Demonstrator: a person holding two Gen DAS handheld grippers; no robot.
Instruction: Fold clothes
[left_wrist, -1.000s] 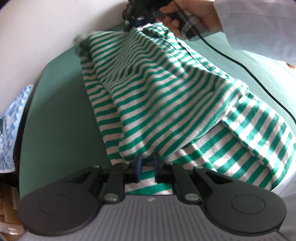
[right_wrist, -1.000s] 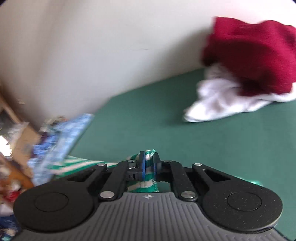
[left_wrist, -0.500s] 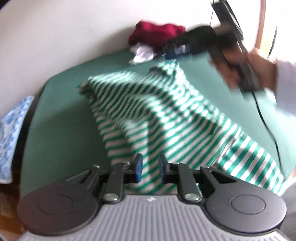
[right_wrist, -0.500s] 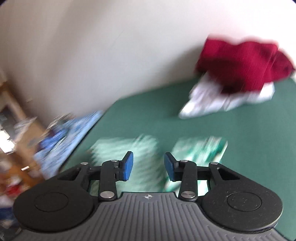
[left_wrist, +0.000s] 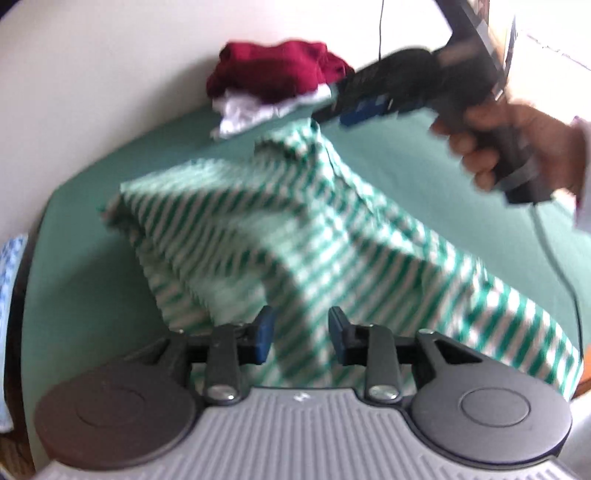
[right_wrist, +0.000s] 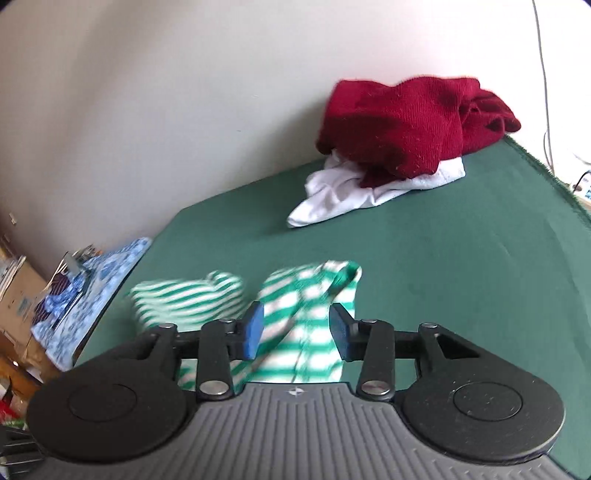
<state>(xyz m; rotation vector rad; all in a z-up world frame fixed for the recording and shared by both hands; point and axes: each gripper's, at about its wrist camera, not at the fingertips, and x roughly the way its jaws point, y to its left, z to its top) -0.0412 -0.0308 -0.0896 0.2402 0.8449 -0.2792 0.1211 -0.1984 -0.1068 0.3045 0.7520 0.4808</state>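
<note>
1. The left gripper (left_wrist: 299, 338) has its jaws opening, blue pads clear of the cloth; the striped garment (left_wrist: 295, 240) lies below and ahead of them, not pinched. The right gripper (right_wrist: 297, 332) is likewise opening, with the garment's far end (right_wrist: 306, 306) under the gap but no pad pressing on it. Neither grips anything.

2. The striped garment lies loose on the green counter (right_wrist: 424, 258), towards its near left part, well apart from the red garment (right_wrist: 406, 125) and the white garment (right_wrist: 351, 192) piled at the far wall.

3. Risk: the cloth is blurred in both views and looks as if it is settling. It may land bunched, with the raised hump near the far end keeping a crease in the wrong place.

4. Risk: the near right corner in the left wrist view reaches the counter's edge; judged from this, weight hanging there could drag the fold askew or pull the piece off.

5. Risk: a jaw could snag a stripe fold as it withdraws, since the pads sit close above the fabric.

6. Long axis: in the left wrist view it runs from the near right corner diagonally to the far end beneath the right gripper. Which end is collar or hem I cannot tell.

7. The blue patterned cloth (right_wrist: 99, 280) hangs off the left edge, clear of the work.
</note>
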